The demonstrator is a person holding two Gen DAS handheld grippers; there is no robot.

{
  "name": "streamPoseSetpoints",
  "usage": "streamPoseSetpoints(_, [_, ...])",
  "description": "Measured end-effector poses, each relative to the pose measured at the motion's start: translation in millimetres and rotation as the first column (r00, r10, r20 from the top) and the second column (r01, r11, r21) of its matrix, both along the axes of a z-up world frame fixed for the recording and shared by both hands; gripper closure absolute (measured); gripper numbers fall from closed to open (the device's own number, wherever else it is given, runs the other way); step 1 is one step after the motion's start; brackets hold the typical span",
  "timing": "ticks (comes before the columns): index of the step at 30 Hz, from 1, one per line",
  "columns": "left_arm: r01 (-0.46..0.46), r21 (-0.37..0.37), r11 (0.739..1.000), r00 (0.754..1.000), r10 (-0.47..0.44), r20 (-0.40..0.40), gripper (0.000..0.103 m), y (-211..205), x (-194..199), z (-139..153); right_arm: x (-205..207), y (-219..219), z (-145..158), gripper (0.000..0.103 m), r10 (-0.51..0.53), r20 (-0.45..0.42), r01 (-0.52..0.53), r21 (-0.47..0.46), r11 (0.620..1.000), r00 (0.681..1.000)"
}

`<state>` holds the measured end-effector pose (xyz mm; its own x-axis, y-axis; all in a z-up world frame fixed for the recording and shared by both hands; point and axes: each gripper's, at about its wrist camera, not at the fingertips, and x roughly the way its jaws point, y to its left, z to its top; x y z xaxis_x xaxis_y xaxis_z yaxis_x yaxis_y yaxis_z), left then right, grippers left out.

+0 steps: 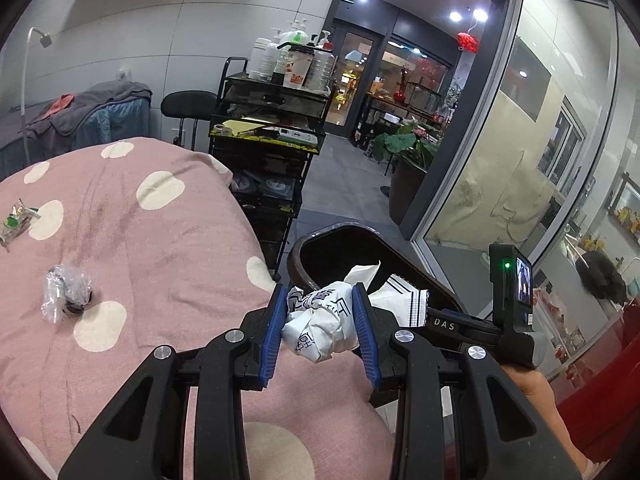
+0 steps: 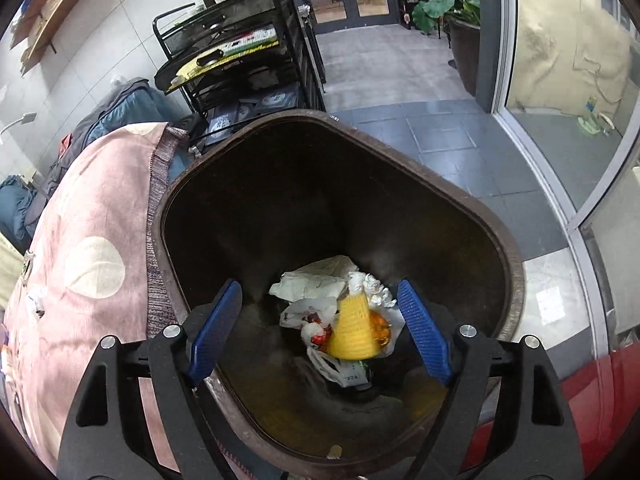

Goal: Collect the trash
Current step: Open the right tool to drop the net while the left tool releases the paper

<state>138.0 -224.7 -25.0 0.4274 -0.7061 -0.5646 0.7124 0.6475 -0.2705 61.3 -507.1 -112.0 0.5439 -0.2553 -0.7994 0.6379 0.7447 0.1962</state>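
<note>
My left gripper point(image 1: 320, 316) is shut on a crumpled white paper wrapper point(image 1: 320, 326) with dark printed characters, held above the edge of the pink dotted bedspread point(image 1: 152, 240), just short of the dark brown trash bin point(image 1: 320, 248). My right gripper point(image 2: 320, 326) is open and empty, held over the mouth of the bin point(image 2: 400, 152). Inside the bin lie crumpled white wrappers point(image 2: 316, 282) and a yellow piece point(image 2: 354, 330), blurred. On the bedspread lie a clear plastic wrapper point(image 1: 66, 294) and a small green-and-clear wrapper point(image 1: 16, 222).
A black wire cart point(image 1: 268, 148) with bottles and cups stands behind the bed. The right hand-held gripper body with its camera point(image 1: 514, 292) shows past the bin. A glass partition point(image 1: 520, 140) and a potted plant point(image 1: 408, 160) stand to the right on the grey tiled floor.
</note>
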Motion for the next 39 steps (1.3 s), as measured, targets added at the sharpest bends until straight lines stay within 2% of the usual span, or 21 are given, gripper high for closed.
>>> streamPoseSetpoints(15, [0.131,0.073,0.989,0.991,-0.131,-0.001,0.07,-79,-3,-12,-48,-6,38,0.022,-0.089,0.069,0.095,-0.105,0.99,0.994])
streamPoseSetpoints(26, [0.177,0.135,0.975,0.983,-0.169,-0.066,0.07,-119,8,-31,-68,-25,35,0.022,-0.147,0.049,0.151,-0.099,0.984,0.988])
streamPoseSetpoints(31, [0.188,0.172,0.967,0.982,-0.18,-0.059,0.069,-136,8,-38,-74,-31,32,0.022,-0.17,0.046,0.174,-0.094,0.98,0.984])
streamPoseSetpoints(34, [0.196,0.187,0.963,0.98,-0.186,-0.069,0.06,-144,8,-42,-78,-35,31,0.022,-0.182,0.04,0.185,-0.094,0.978,0.982])
streamPoseSetpoints(36, [0.193,0.202,0.96,0.981,-0.185,-0.058,0.044,-148,7,-44,-80,-38,29,0.022,-0.191,0.034,0.194,-0.09,0.977,0.981])
streamPoseSetpoints(39, [0.199,0.223,0.954,0.98,-0.194,-0.04,0.028,-152,6,-46,-82,-41,28,0.022,-0.2,0.03,0.202,-0.089,0.975,0.979])
